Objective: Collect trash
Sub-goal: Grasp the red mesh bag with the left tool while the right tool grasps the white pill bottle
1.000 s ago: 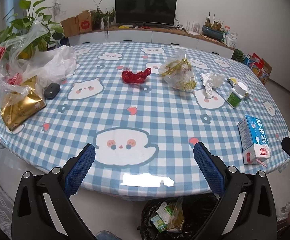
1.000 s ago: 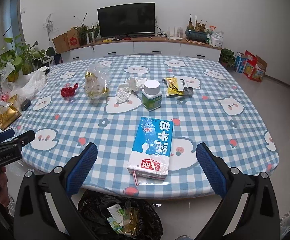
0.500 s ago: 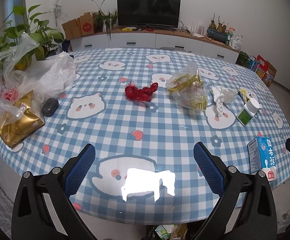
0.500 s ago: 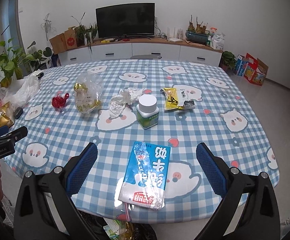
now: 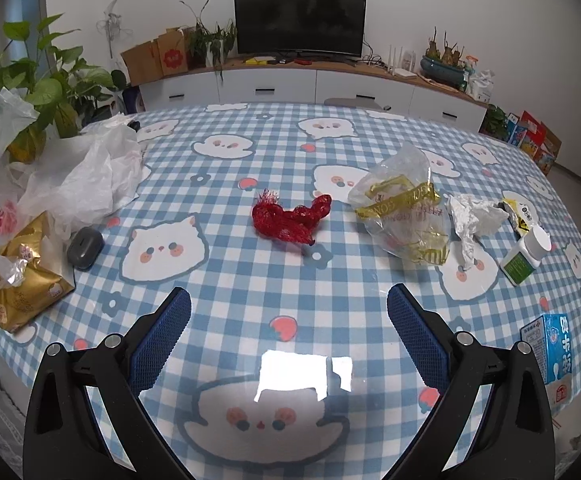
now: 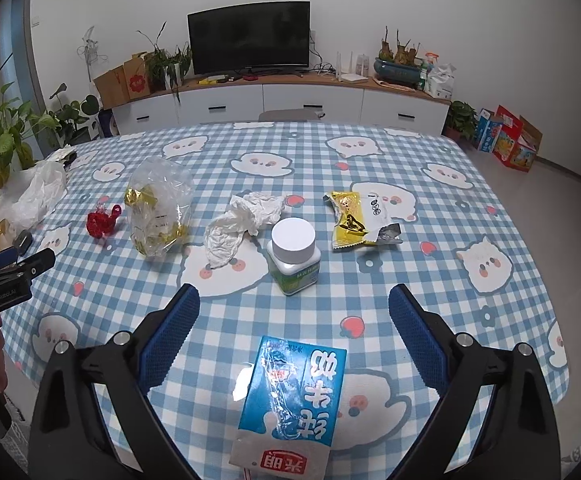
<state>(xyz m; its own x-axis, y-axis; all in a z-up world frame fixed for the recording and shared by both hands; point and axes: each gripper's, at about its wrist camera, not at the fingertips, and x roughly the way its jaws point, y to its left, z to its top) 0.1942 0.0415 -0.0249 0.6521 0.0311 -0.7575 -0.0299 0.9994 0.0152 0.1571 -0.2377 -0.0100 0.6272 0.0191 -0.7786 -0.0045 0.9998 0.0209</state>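
Milk carton first: the flattened blue-and-white paper milk carton (image 6: pixel 292 398) lies flat near the front edge of the checked, ghost-printed counter (image 6: pixel 430 216), directly between the blue pads of your right tongs (image 6: pixel 293 330), which stand wide and are just starting to close without touching it. It looks light and crushable, with a glossy, likely slippery film, so take it across its narrow sides near the middle. Your left tongs (image 5: pixel 288 340) hang wide and empty over bare cloth. Beyond the carton stands a white-capped green pill bottle (image 6: pixel 294 256), likely to tip if nudged. Crumpled white tissue (image 6: pixel 242 224), a yellow snack wrapper (image 6: pixel 354 220), a clear crinkled plastic bag (image 6: pixel 158 208) and red mesh netting (image 5: pixel 288 220) lie farther off, all soft and light.
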